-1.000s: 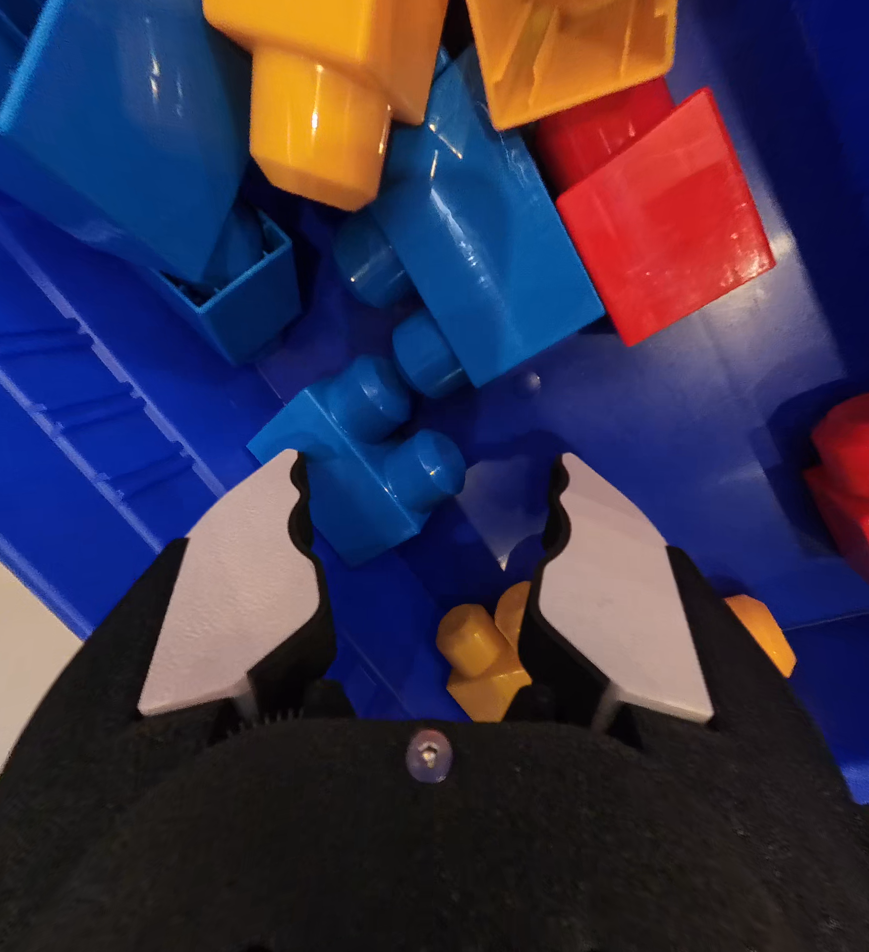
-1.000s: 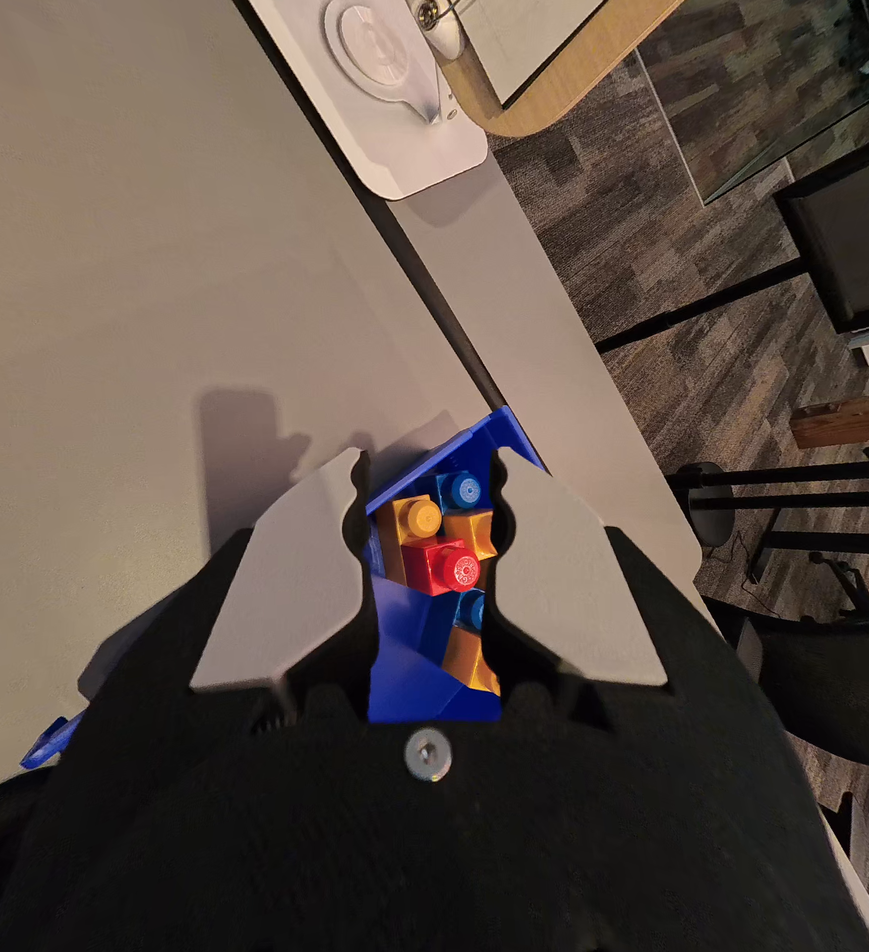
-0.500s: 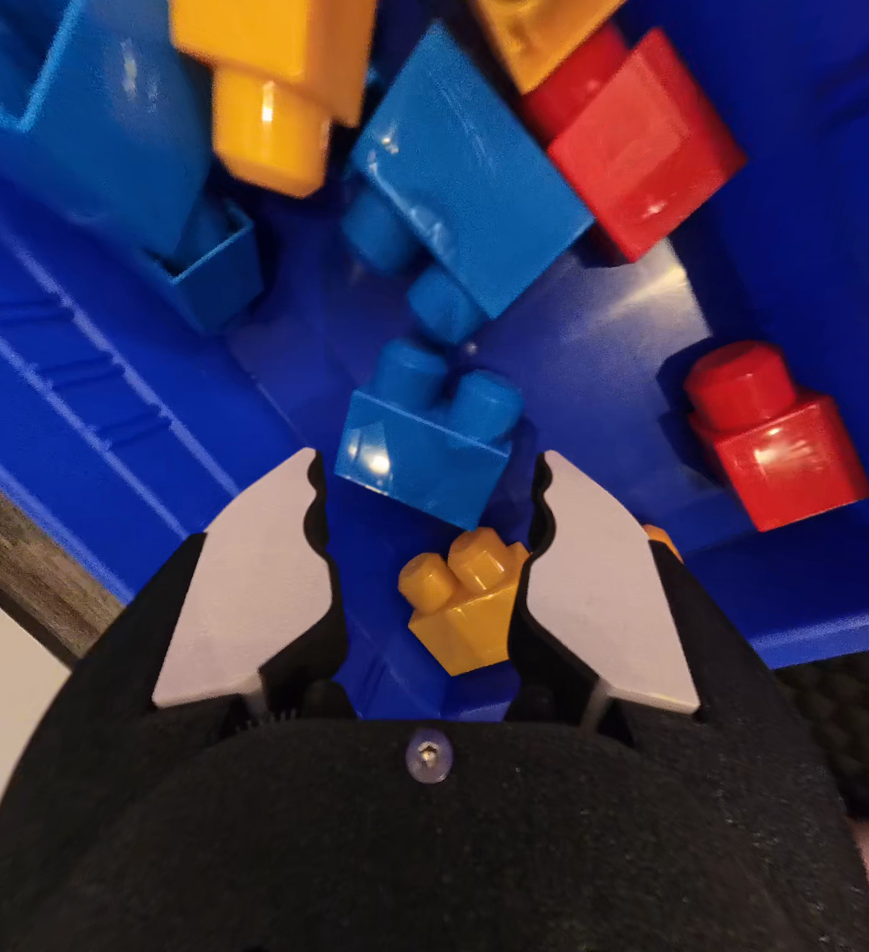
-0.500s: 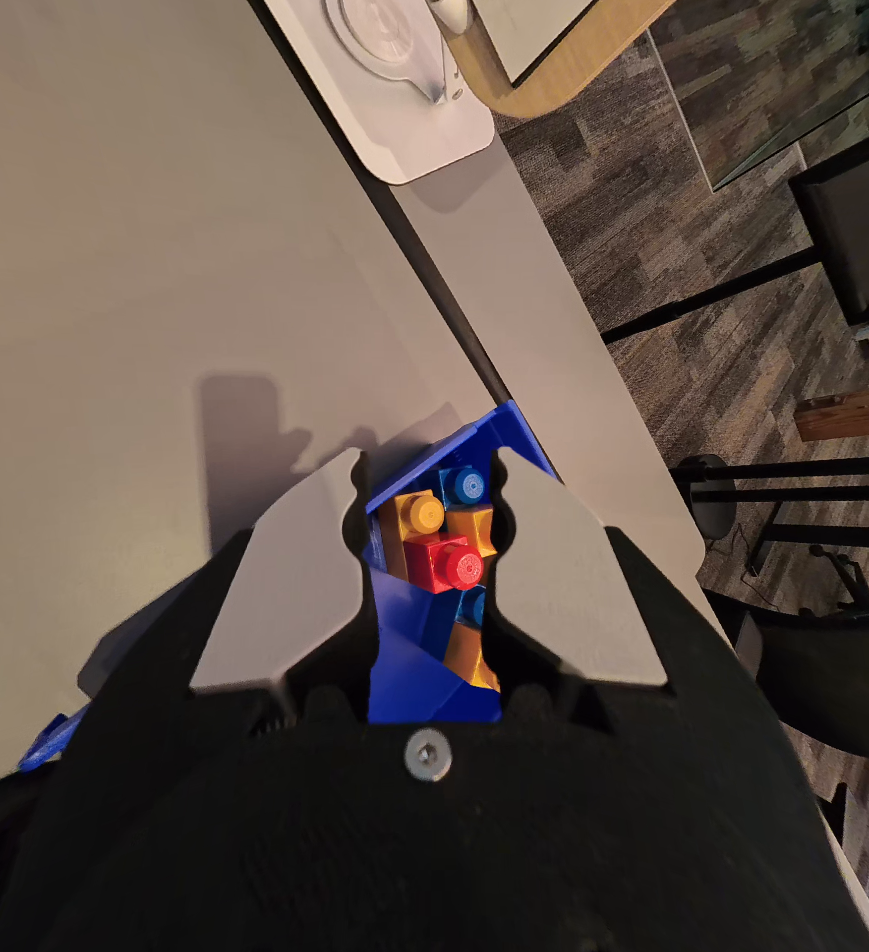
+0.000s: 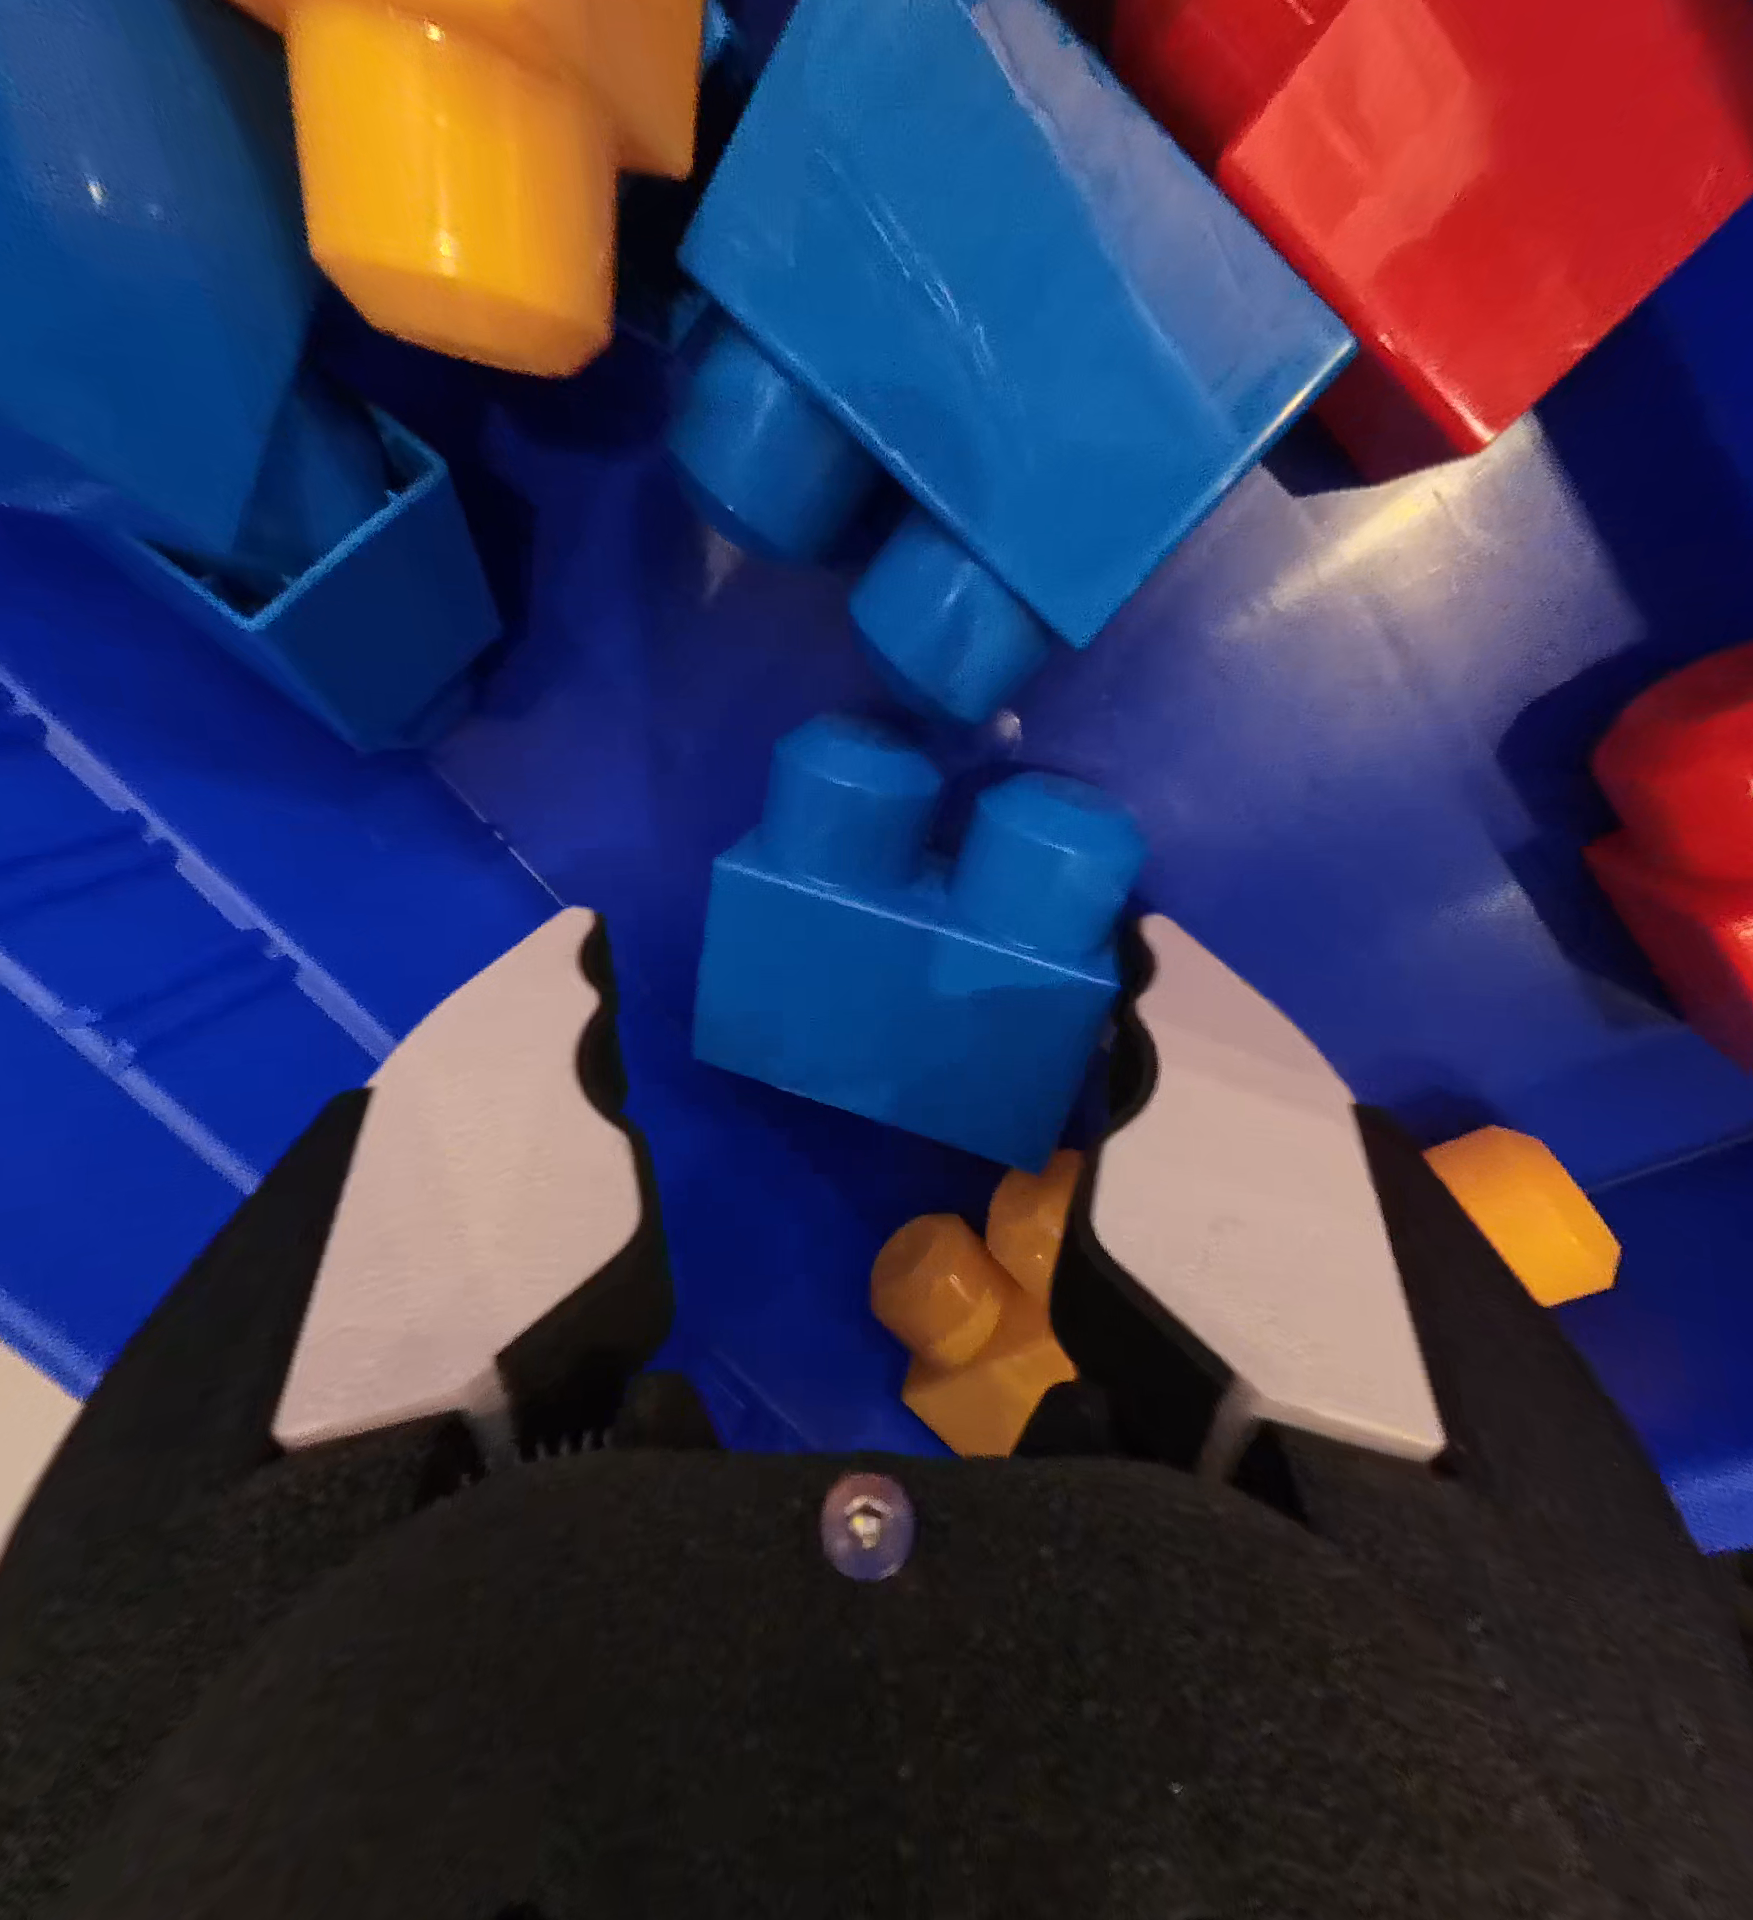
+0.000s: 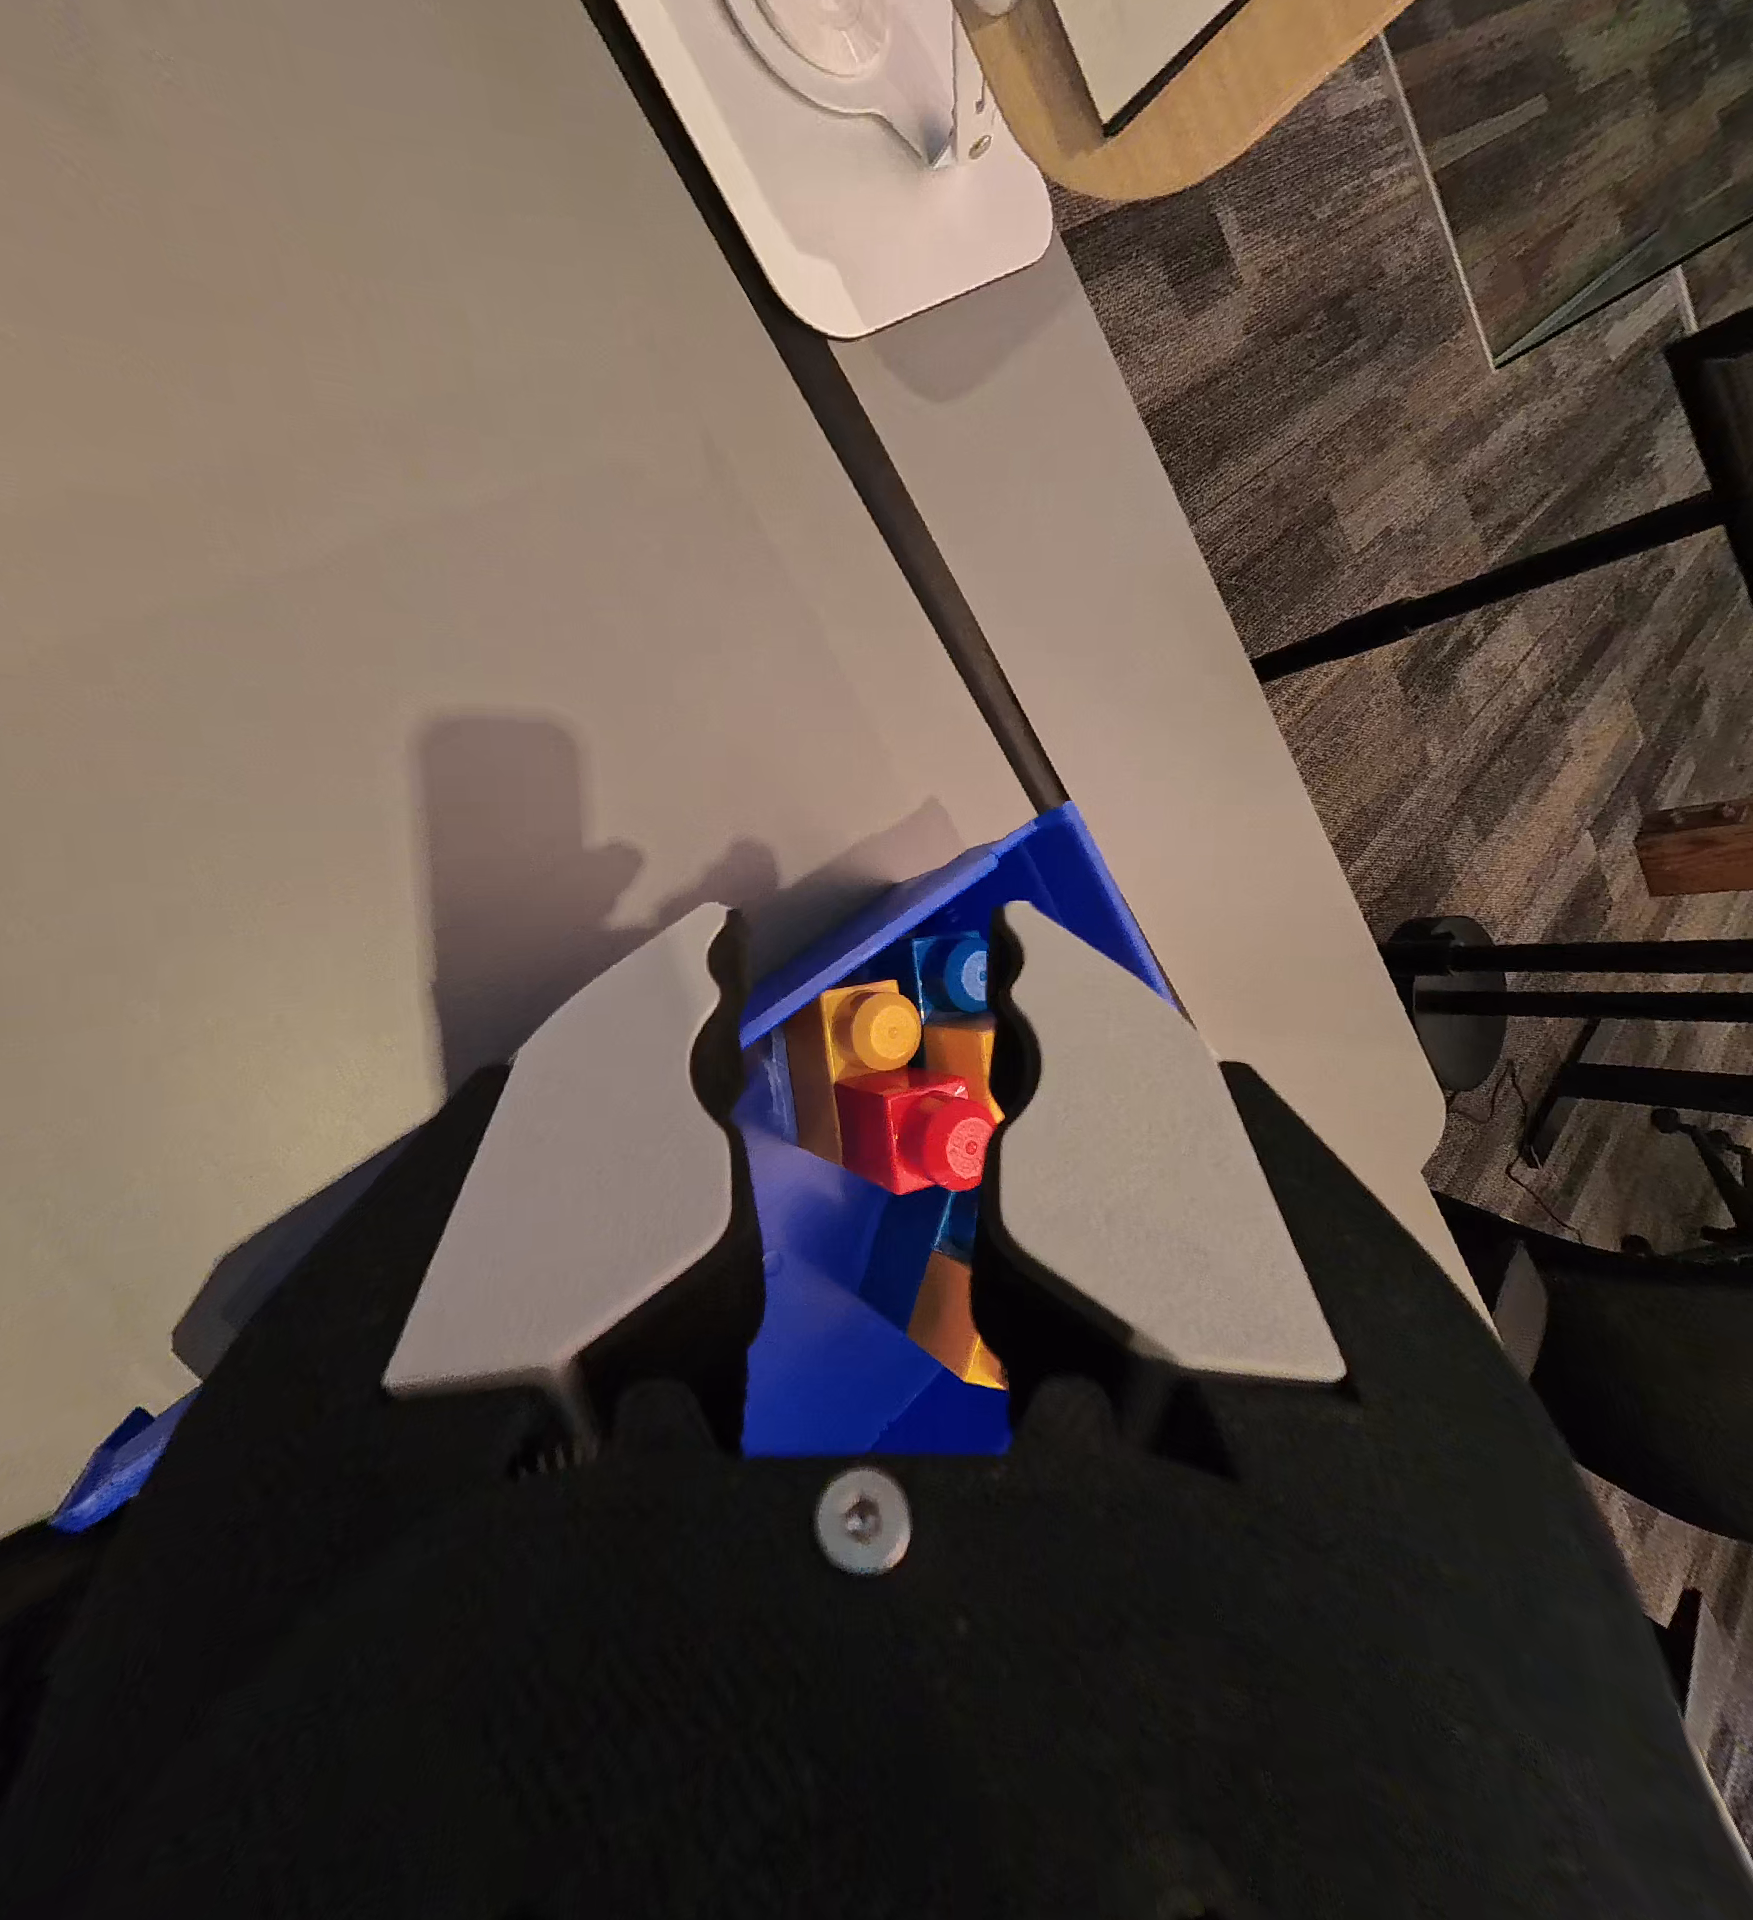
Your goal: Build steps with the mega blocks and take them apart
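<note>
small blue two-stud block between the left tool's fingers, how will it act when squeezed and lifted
The small blue block looks like rigid moulded plastic, so it should hold shape. Its glossy faces may slip or twist against the left tool. Other blocks in the bin show hollow undersides, so it is probably light.

Pale table (image 6: 280, 468) with office clutter beyond its far edge

A white tray-like stand (image 6: 882, 177) sits on the table's far part, beside a curved wooden frame (image 6: 1142, 145). Past the table's right edge lie patterned carpet (image 6: 1423, 499), black stand legs (image 6: 1578, 997) and a dark chair (image 6: 1682, 1403).
</note>
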Tool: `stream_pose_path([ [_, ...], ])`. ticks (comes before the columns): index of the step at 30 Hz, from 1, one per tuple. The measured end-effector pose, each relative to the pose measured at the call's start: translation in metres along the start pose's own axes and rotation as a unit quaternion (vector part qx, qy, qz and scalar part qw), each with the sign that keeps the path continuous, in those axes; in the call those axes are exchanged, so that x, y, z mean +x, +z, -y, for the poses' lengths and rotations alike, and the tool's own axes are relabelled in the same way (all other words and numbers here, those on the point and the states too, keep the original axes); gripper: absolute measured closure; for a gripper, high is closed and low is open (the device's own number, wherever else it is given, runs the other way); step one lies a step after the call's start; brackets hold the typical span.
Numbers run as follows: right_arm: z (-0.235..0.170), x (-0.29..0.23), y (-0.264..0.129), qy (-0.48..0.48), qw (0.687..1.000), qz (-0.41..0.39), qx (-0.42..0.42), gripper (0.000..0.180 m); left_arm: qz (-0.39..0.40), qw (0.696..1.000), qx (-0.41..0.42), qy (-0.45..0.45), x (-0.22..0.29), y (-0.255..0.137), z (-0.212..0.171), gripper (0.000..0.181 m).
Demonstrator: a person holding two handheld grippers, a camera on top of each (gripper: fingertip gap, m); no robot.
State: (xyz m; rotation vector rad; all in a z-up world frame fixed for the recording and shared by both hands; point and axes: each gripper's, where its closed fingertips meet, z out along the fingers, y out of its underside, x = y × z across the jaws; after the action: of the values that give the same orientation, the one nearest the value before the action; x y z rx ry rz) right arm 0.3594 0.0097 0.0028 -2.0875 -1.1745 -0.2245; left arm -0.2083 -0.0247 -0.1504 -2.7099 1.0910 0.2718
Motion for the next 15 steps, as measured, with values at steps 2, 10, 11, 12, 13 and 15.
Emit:
stream_pose_path([
  [2,-0.001,-0.001,0.001,-0.002,1.0,0.002,-0.004,0.134,-0.001,1.0,-0.005,0.005,0.001,0.0,0.0,0.105],
  [10,0.006,-0.001,0.002,0.004,1.0,-0.002,0.008,0.134,0.006,0.999,-0.002,-0.039,-0.006,-0.023,-0.002,0.105],
  [11,0.01,-0.001,0.001,0.009,1.0,-0.002,0.018,0.134,0.012,0.999,0.022,-0.044,-0.009,-0.031,0.004,0.105],
  [12,0.017,-0.002,0.0,0.016,0.999,0.0,0.032,0.134,0.019,0.998,0.047,-0.048,-0.011,-0.041,0.01,0.105],
  [13,0.025,-0.003,-0.001,0.023,0.998,0.002,0.05,0.134,0.032,0.995,0.076,-0.048,-0.014,-0.053,0.018,0.105],
  [15,0.048,-0.008,-0.005,0.04,0.994,0.008,0.102,0.134,0.054,0.987,0.14,-0.054,-0.016,-0.078,0.04,0.105],
])
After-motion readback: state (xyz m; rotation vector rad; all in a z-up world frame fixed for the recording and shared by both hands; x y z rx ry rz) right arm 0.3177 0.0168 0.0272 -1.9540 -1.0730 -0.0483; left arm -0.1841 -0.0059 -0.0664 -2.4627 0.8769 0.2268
